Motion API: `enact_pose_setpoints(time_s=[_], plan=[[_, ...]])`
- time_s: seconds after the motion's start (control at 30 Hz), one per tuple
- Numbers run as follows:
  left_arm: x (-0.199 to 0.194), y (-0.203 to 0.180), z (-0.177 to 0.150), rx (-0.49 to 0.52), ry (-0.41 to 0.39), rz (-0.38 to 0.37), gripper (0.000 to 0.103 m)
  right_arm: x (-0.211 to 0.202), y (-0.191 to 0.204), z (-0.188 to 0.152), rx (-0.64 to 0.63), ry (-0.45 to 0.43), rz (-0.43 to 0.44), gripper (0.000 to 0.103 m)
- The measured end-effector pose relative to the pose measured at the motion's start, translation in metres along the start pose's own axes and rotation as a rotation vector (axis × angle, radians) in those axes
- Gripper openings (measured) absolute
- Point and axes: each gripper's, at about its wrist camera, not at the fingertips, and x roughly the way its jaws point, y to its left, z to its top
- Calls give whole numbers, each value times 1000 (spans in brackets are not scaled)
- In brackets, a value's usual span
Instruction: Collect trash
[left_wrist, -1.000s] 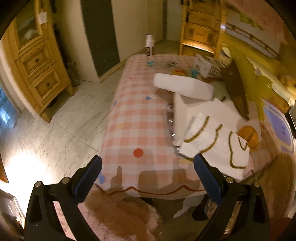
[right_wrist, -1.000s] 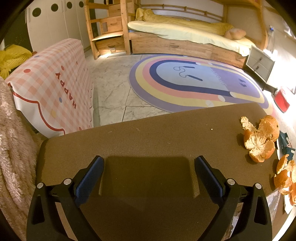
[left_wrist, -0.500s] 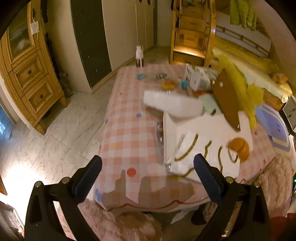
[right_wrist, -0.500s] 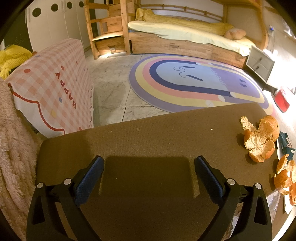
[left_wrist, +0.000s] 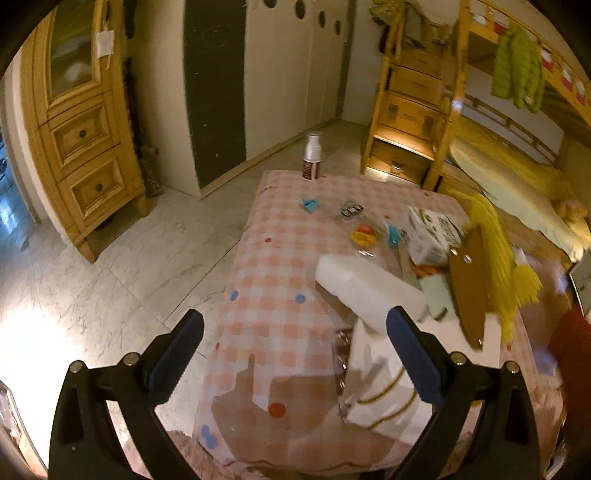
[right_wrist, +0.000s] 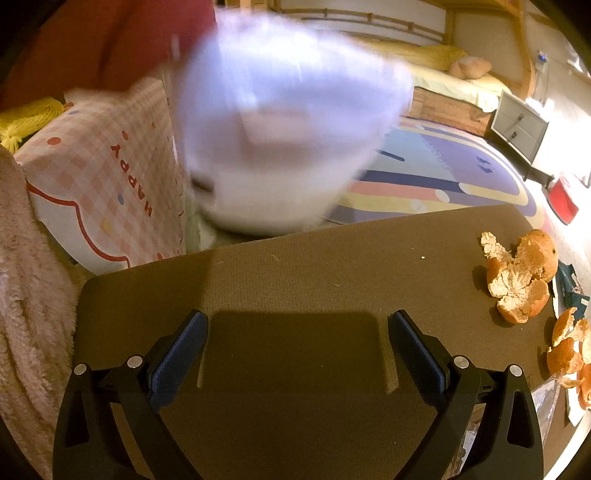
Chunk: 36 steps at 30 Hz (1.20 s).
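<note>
Both tools stood wide and empty. The right gripper (right_wrist: 295, 354) hovered over the brown board (right_wrist: 332, 280), probably to reach the orange peels (right_wrist: 517, 273) at its right edge; the left gripper (left_wrist: 295, 354) faced wrappers (left_wrist: 364, 234) on the checked table (left_wrist: 280, 280).

The left wrist view looks from above and down the length of a table under a pink checked cloth (left_wrist: 280, 295), its near end just past the fingertips, with a wooden cabinet (left_wrist: 85, 133) far left and a bunk bed (left_wrist: 517, 162) far right. The right wrist view sits low and close over a brown surface (right_wrist: 314, 295), facing across it toward a rainbow rug (right_wrist: 454, 173) and the bed (right_wrist: 454, 81) beyond; a blurred white shape (right_wrist: 284, 122) close to the lens fills its upper middle. Both views share the checked cloth (right_wrist: 103, 184), seen at near left in the right view, and the bed.
</note>
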Motion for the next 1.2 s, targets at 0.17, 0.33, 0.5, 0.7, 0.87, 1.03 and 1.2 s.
enact_pose_setpoints(time_s=[0.17, 0.33, 0.5, 0.7, 0.87, 1.03, 1.2], plan=[[18, -6, 8, 28, 31, 44, 96, 0, 0, 0, 1, 0, 0, 97], [29, -17, 5, 45, 52, 32, 96, 0, 0, 0, 1, 0, 0, 97], [28, -21, -3, 42, 60, 15, 96, 0, 0, 0, 1, 0, 0, 97], [1, -9, -11, 30, 17, 36, 96, 0, 0, 0, 1, 0, 0, 97], [-30, 10, -19, -1, -45, 63, 96, 0, 0, 0, 1, 0, 0, 97], [-50, 30, -31, -39, -73, 52, 96, 0, 0, 0, 1, 0, 0, 97], [-63, 54, -45, -82, -77, 71, 96, 0, 0, 0, 1, 0, 0, 97]])
